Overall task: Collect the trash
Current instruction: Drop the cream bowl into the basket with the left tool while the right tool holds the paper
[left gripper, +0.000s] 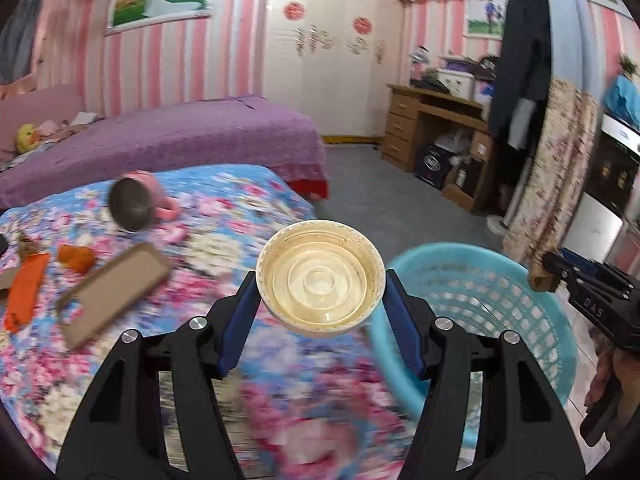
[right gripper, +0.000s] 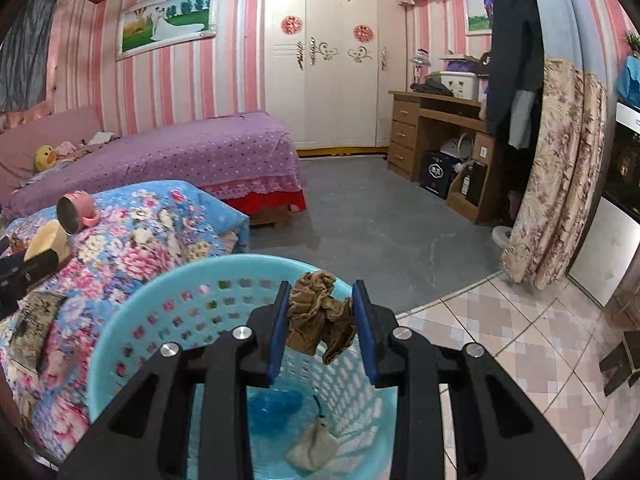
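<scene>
My left gripper [left gripper: 320,292] is shut on a cream plastic lid [left gripper: 320,276], held above the flowered bed cover, just left of the light blue basket [left gripper: 520,292]. My right gripper [right gripper: 322,320] is shut on a crumpled brown paper wad [right gripper: 316,316] and holds it over the same basket [right gripper: 132,344]. The right gripper also shows at the right edge of the left wrist view [left gripper: 544,276]. The basket's bottom holds a blue wrapper [right gripper: 276,404] and a small beige scrap [right gripper: 312,446].
On the flowered bed cover [left gripper: 224,216] lie a flat brown cardboard piece [left gripper: 112,292], an orange wrapper [left gripper: 26,292], an orange lump [left gripper: 76,258] and a pink cup on its side [left gripper: 136,204]. A purple bed, white wardrobe and wooden desk stand behind.
</scene>
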The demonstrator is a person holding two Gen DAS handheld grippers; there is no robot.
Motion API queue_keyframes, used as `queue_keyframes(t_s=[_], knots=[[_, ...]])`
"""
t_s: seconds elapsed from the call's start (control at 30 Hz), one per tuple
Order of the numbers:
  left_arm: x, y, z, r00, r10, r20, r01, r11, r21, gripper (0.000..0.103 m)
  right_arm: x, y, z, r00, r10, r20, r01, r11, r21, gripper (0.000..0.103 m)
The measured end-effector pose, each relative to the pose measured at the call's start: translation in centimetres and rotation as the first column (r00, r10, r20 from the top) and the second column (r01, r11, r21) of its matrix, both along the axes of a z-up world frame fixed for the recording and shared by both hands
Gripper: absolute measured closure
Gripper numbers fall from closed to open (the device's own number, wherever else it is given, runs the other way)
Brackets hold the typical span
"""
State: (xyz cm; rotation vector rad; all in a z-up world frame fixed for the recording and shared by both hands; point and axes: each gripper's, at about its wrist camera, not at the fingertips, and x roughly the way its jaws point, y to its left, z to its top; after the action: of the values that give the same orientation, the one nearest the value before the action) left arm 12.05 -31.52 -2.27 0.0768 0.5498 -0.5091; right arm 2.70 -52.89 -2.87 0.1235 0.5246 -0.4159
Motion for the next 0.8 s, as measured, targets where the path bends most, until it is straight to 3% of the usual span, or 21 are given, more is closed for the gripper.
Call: queue_keyframes(t_s=[0.27,0.43,0.5,0.8], knots=[[-1.4,-6.0,-1.5,0.994,-0.103,-0.036,0.105,0.993,0.045,0.042,-0.6,-1.6,-0.9,1.000,-0.018,-0.010,0.018,0.999,0.029,0.072],[-1.1,-7.1,-2.3,0.989,-0.135,-0.066,0.139,0.989,0.045,0.041,-0.8,-1.6,-0.7,1.000,-0.016,0.001,0.016,0.999,0.035,0.072],[-0.8,-6.9,-2.1,0.989,-0.128,-0.075,0.130,0.991,0.029,0.024,-0.6,-1.4,-0.8,1.000,-0.016,-0.002,0.016,0.999,0.037,0.072],[-0.4,-4.6,-0.6,0.998,-0.050,0.027,0.048,0.996,0.079,0.009,-0.3,-1.1,-0.8,1.000,-0.015,-0.007,0.015,0.999,0.030,0.072]])
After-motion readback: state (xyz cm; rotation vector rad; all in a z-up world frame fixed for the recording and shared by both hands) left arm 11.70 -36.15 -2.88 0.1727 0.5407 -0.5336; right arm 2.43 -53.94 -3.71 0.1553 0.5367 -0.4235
